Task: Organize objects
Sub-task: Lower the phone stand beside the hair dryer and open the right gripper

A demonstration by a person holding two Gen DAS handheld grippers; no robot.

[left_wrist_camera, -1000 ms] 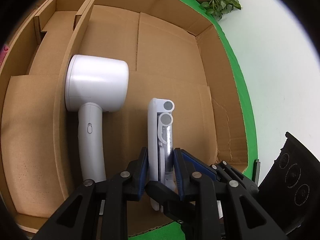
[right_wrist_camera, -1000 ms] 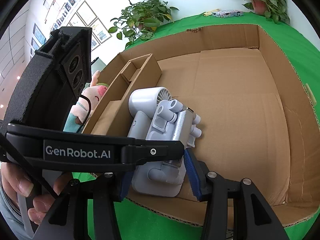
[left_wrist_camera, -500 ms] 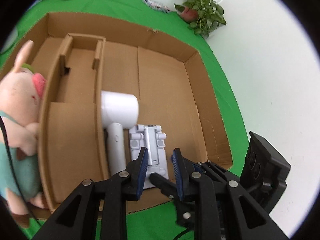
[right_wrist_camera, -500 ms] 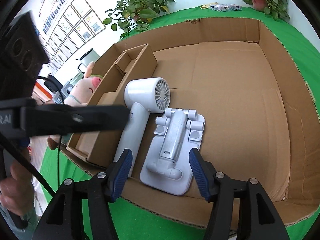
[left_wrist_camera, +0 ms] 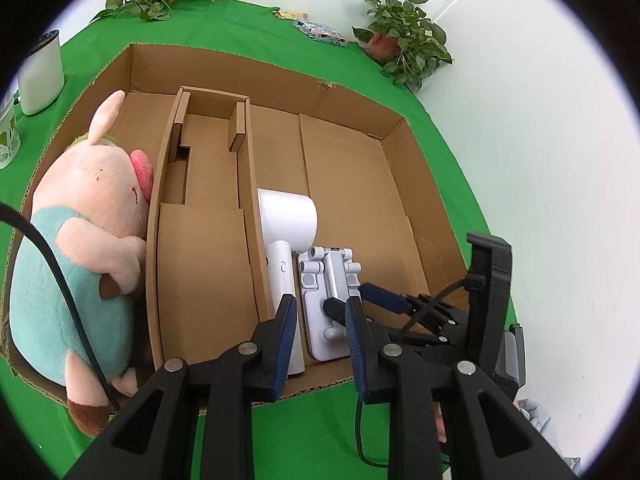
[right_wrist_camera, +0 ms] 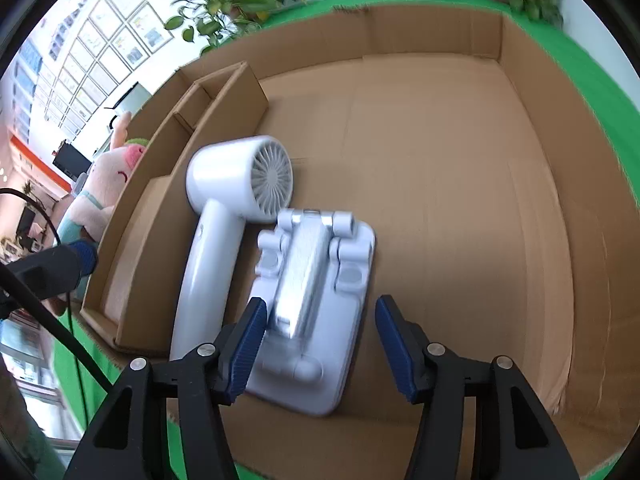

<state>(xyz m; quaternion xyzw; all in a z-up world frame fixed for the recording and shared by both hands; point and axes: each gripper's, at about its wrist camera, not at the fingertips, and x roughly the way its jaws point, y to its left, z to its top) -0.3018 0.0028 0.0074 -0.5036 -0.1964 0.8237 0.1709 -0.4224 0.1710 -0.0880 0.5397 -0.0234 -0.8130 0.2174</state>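
Note:
A white hair dryer [left_wrist_camera: 286, 216] [right_wrist_camera: 240, 176] lies in the cardboard box [left_wrist_camera: 352, 184] [right_wrist_camera: 440, 160], against the inner divider. Flat beside it on its right lies a white folding stand [left_wrist_camera: 326, 280] [right_wrist_camera: 316, 264]. My left gripper [left_wrist_camera: 320, 340] hangs above the box's near edge, its jaws a narrow gap apart with nothing between them. My right gripper [right_wrist_camera: 320, 344] [left_wrist_camera: 347, 294] hovers over the stand's near end. Its jaws are closing and stand wider than the stand, and the right pad is clear of it. A plush pig [left_wrist_camera: 92, 208] [right_wrist_camera: 108, 176] fills the left compartment.
A cardboard divider insert [left_wrist_camera: 204, 272] splits off the box's left part. The box floor right of the stand is bare. A white container [left_wrist_camera: 40, 72] and potted plants [left_wrist_camera: 404, 40] stand on the green cloth beyond the box.
The stand stood on edge between my left pads; it now lies flat beside the dryer. My left gripper has drawn up and back out of the box. The right gripper has come nearer the stand.

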